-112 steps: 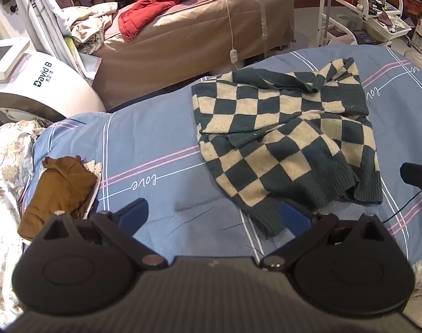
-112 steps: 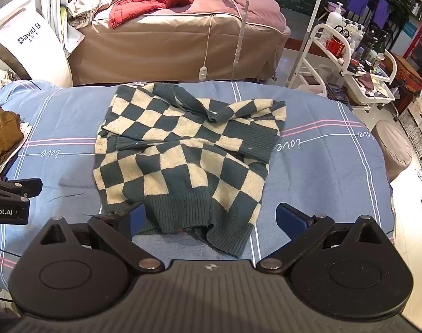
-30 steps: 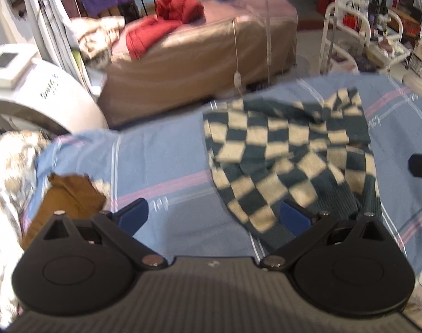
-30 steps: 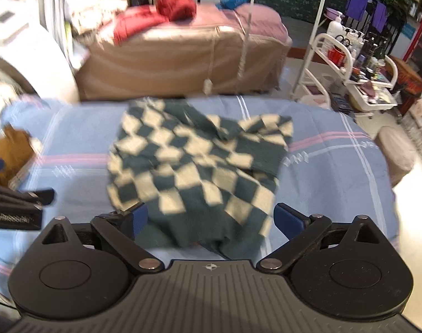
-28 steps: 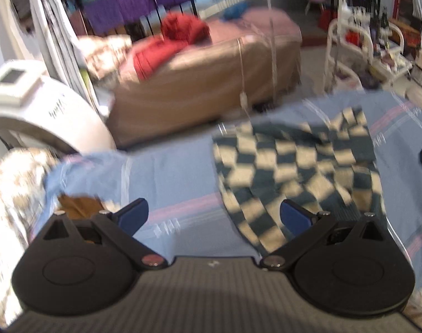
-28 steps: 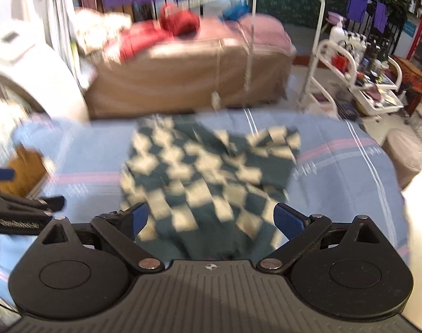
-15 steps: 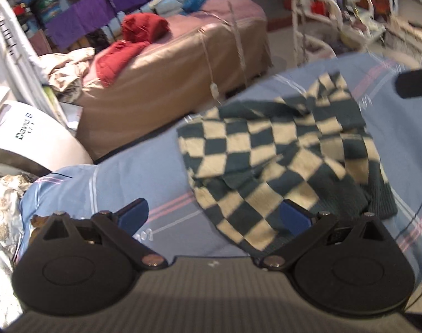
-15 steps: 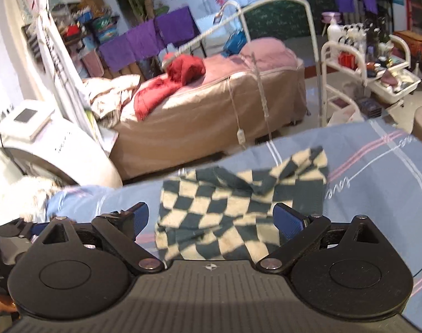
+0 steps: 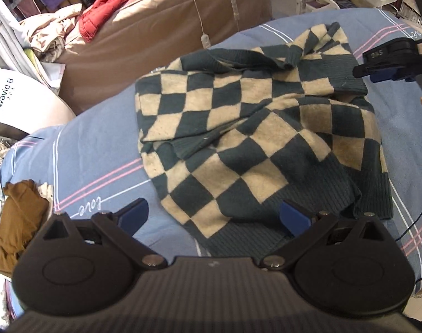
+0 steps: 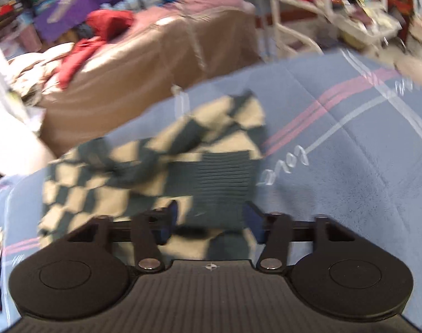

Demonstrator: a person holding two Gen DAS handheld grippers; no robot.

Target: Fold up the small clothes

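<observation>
The left claw (image 9: 211, 217) stands wide and empty, its blue-tipped fingers (image 9: 294, 219) poised over the near ribbed hem of the dark green and cream checked knitted sweater (image 9: 255, 127). The right claw (image 10: 209, 222) is narrowed about the sweater's far ribbed band, though the blurred right wrist view leaves it unclear whether the cloth is pinched. From the left wrist view this claw sits just beside the sweater's far right corner. The sweater lies rumpled and partly folded near the middle of the blue bed sheet with pink and white stripes (image 9: 100, 149). A folded brown garment (image 9: 14, 222) rests well apart at the sheet's left edge. The knit looks soft, limp and fairly thick, likely to sag and stretch when lifted. The ribbed hem corners seem the firmest places to take hold.
</observation>
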